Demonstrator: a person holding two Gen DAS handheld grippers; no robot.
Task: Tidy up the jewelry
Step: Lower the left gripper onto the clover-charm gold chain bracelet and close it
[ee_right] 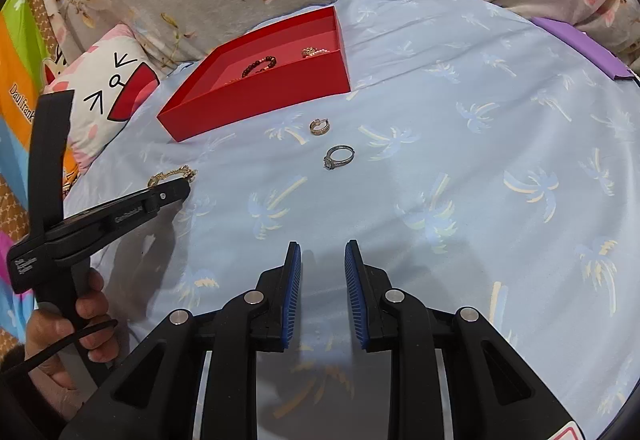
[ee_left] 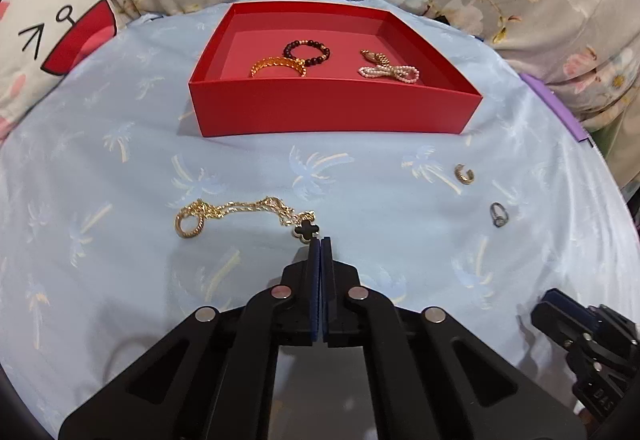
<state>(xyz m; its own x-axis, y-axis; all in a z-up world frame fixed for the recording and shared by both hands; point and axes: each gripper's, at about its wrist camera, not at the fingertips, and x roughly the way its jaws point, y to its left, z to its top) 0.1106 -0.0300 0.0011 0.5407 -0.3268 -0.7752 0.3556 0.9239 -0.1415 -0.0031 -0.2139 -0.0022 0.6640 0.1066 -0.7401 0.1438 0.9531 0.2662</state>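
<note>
Closed left gripper (ee_left: 320, 240) meets the gold chain's (ee_left: 240, 209) black clover pendant (ee_left: 306, 231); any pinch is hidden. Right gripper (ee_right: 322, 254), narrowly apart, holds nothing. Red cardboard box (ee_left: 332, 108) hides some bracelets.

A surface spread with a pale blue cloth (ee_left: 120, 280) printed with palm trees carries everything; whether a bed lies beneath is hard to tell. On it sits an open red box (ee_left: 332, 112) at the far side. Nearer lies a gold chain necklace (ee_left: 240, 210) with a black clover pendant (ee_left: 306, 231). To the right, well apart from the necklace, lie a small gold hoop (ee_right: 320, 127) and a silver ring (ee_right: 339, 156), near each other.
</note>
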